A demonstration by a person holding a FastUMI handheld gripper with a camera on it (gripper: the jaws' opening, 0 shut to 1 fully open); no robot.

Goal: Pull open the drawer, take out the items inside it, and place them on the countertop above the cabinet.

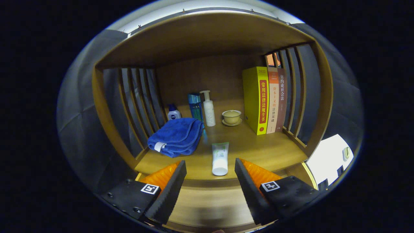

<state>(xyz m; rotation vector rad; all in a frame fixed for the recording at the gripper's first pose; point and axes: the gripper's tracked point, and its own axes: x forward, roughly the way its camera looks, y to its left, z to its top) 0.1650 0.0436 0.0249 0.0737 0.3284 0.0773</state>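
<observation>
**Tongs spread and empty, tube lying just ahead**

Your tongs (210, 179) are spread wide and pinch nothing. Between and just beyond the fingertips lies a white tube (220, 158) with green print, flat on the wooden table (258, 149) above the cabinet, its cap end toward you and near the front edge.

Further back on the same surface sit a folded blue towel (176, 136), a small blue-capped bottle (174, 112), a teal box (195, 106), a white pump bottle (209, 108), a small cup on a saucer (231, 117) and three upright books (263, 100), all well apart from the tongs.

Below the front edge you see a wooden panel (207, 204) between the fingers. It may be the drawer front, but the fisheye bends it too much to be sure, and no handle can be made out.

If the tube is one of the drawer's items, it already rests where it belongs. Should you need to move it, judge it light, soft-walled and a little slippery: squeeze across the firmer part near the cap, gently, since the middle will likely dent and slide. The cup looks fragile, so keep the fingers away from it.
</observation>
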